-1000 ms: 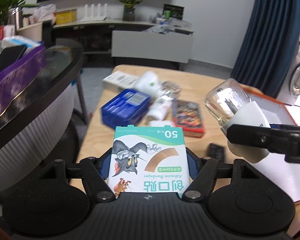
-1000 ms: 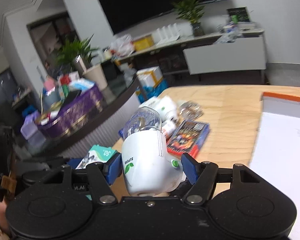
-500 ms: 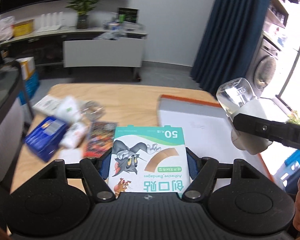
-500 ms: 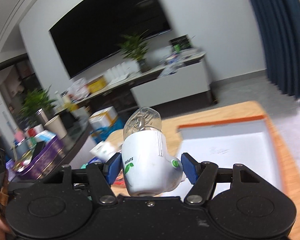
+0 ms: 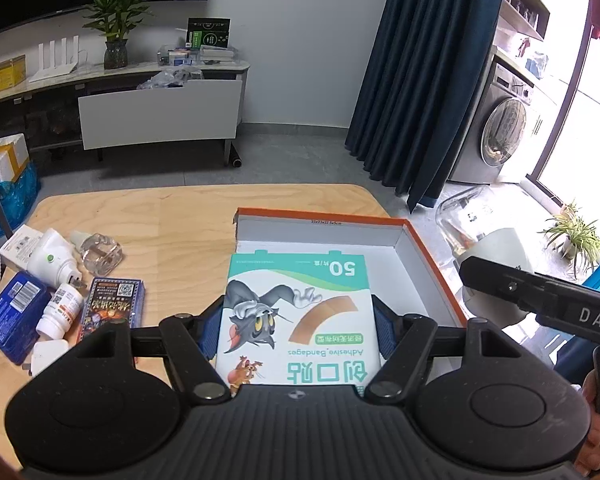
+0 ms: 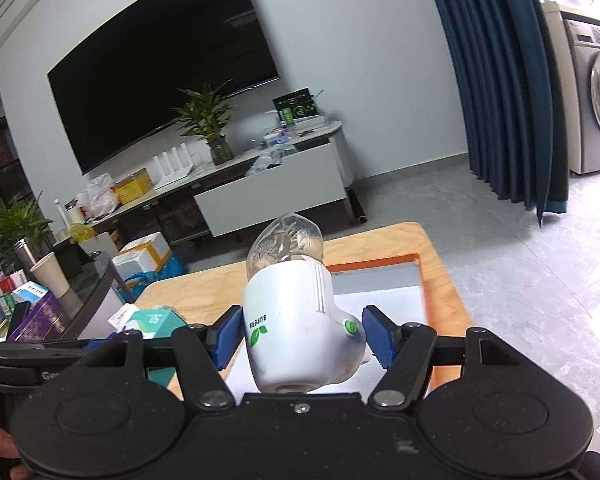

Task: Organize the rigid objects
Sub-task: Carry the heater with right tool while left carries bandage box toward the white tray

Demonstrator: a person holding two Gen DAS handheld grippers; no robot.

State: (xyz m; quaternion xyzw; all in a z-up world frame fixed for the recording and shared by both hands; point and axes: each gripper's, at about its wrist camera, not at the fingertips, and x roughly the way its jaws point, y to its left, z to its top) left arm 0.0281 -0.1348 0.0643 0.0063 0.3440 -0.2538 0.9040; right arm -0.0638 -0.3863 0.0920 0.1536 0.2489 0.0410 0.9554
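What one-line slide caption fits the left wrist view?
Left gripper holds a bandage box over the open orange-rimmed box on the wooden table.

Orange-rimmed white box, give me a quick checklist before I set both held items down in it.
1. Left gripper shut on the green-and-white adhesive bandage box: ok.
2. Right gripper shut on the white plug-in vaporizer with clear bottle: ok.
3. Orange-rimmed white cardboard box open, visible floor bare: ok.
4. Bandage box over the orange-rimmed box: ok.
5. Vaporizer over the orange-rimmed box: not ok in the left wrist view, where it sits beyond the right wall.
6. Height above the floor: cannot tell.
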